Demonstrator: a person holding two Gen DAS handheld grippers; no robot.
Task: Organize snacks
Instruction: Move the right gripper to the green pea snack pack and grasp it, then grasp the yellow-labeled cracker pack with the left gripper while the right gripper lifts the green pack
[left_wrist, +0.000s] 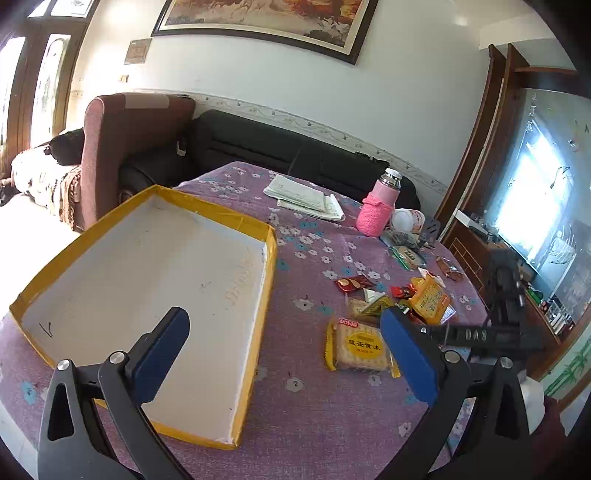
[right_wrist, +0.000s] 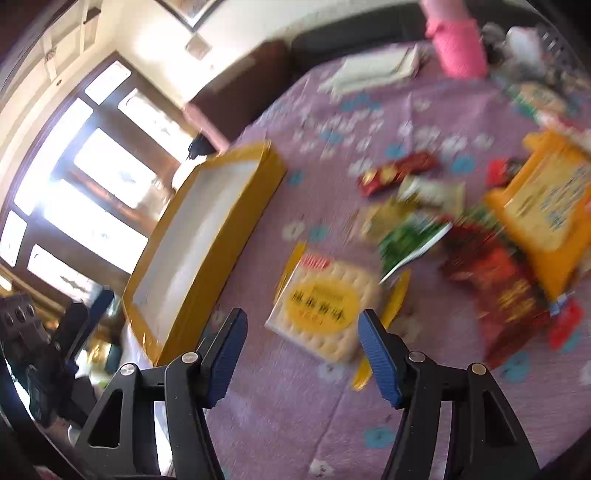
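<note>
Blue pads of right gripper seen parted, nothing between; jaws aimed over cracker packet lying flat on purple cloth, likely lined up for pickup. Left gripper held wide apart, empty, above near rim of yellow tray. Tray empty, just beside packet. Snack pile beyond.

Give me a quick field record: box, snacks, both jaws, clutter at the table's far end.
box: yellow-rimmed box, white inside, nothing in it
nearest snack: cracker packet with yellow round label, flat on the cloth, outside the box
other snacks: loose pile beyond the cracker packet
left gripper: jaws open, holding nothing
right gripper: jaws open, cracker packet just ahead, not gripped
far end: pink bottle, papers
</note>
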